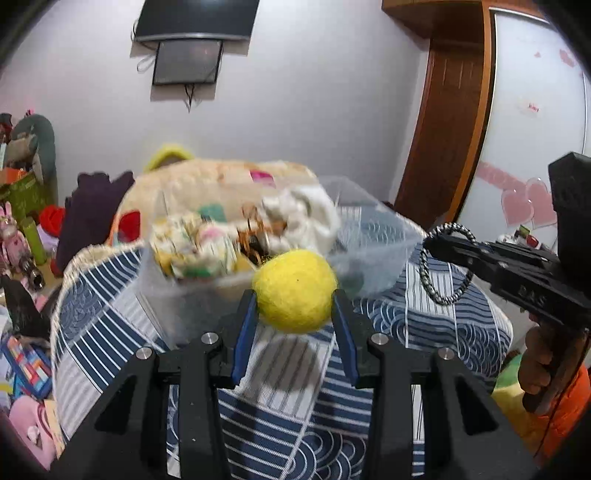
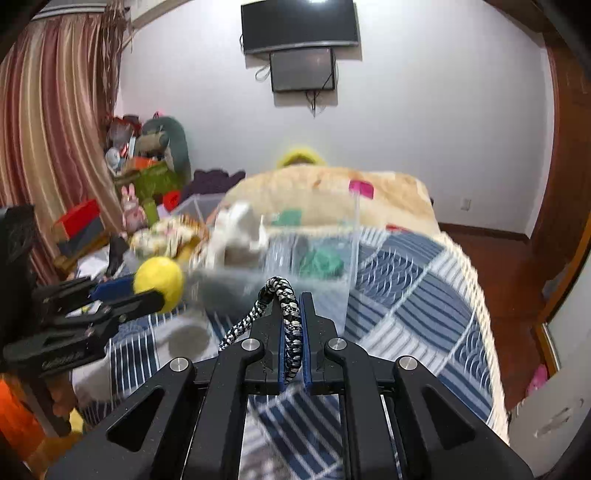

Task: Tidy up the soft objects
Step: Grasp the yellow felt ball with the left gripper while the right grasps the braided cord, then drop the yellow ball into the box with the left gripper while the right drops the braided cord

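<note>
My left gripper point(image 1: 294, 297) is shut on a yellow felt ball point(image 1: 294, 291) and holds it above the blue patterned cloth, just in front of a clear plastic bin point(image 1: 373, 251). The bin holds a white cloth point(image 1: 306, 214) and several small soft items. My right gripper point(image 2: 291, 299) is shut on a black-and-white braided cord loop point(image 2: 286, 299) near the bin point(image 2: 321, 280). The right gripper also shows in the left wrist view point(image 1: 443, 247), and the ball in the right wrist view point(image 2: 160, 277).
The blue striped and wave-patterned cloth point(image 1: 288, 413) covers the bed, with a beige blanket point(image 2: 332, 184) behind the bin. Toys and boxes point(image 2: 140, 177) are piled at the left by a striped curtain. A TV point(image 2: 299, 26) hangs on the far wall.
</note>
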